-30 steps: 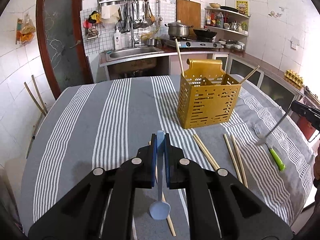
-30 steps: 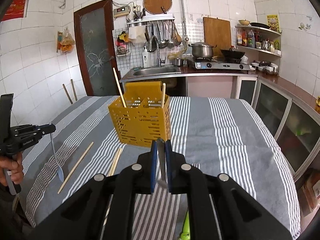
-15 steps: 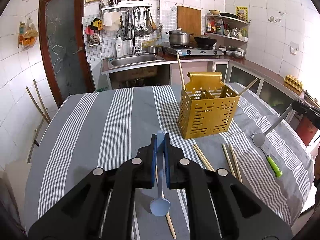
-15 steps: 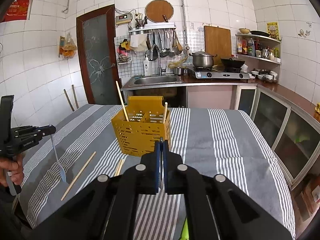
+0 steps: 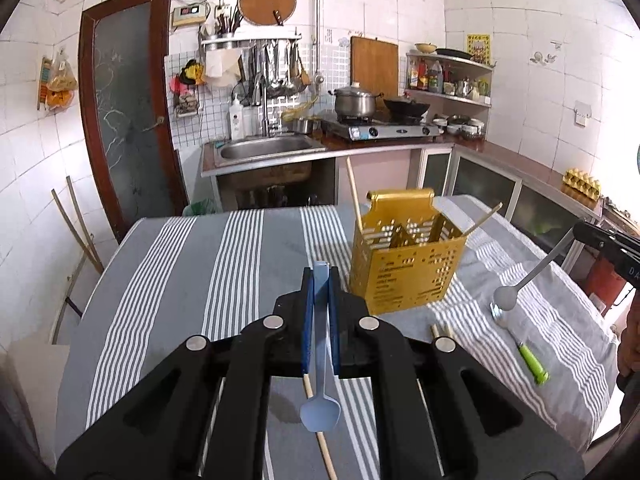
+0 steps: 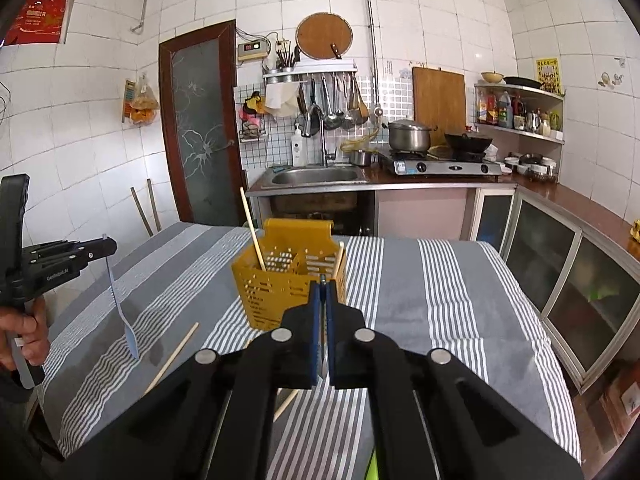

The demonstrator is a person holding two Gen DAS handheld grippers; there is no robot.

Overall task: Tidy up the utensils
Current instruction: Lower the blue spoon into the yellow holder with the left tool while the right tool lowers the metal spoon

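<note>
My left gripper (image 5: 320,280) is shut on a light blue spoon (image 5: 320,412), held above the striped table with its bowl hanging down toward me. It also shows in the right wrist view (image 6: 120,300). My right gripper (image 6: 322,288) is shut on a metal spoon (image 5: 528,276), held in the air to the right of the yellow utensil holder (image 5: 404,268), bowl down. The holder (image 6: 288,288) stands upright mid-table with two chopsticks (image 5: 354,196) leaning in it.
Loose chopsticks (image 5: 440,330) lie in front of the holder, and one (image 5: 320,436) lies under my left gripper. A green-handled utensil (image 5: 530,362) lies at the right. One chopstick (image 6: 172,356) lies left of the holder. Table edges (image 5: 92,292) fall off on both sides.
Both grippers have risen with their spoons. The metal spoon has lifted off the table and swung bowl-down, nearer the holder. The holder has not moved.
</note>
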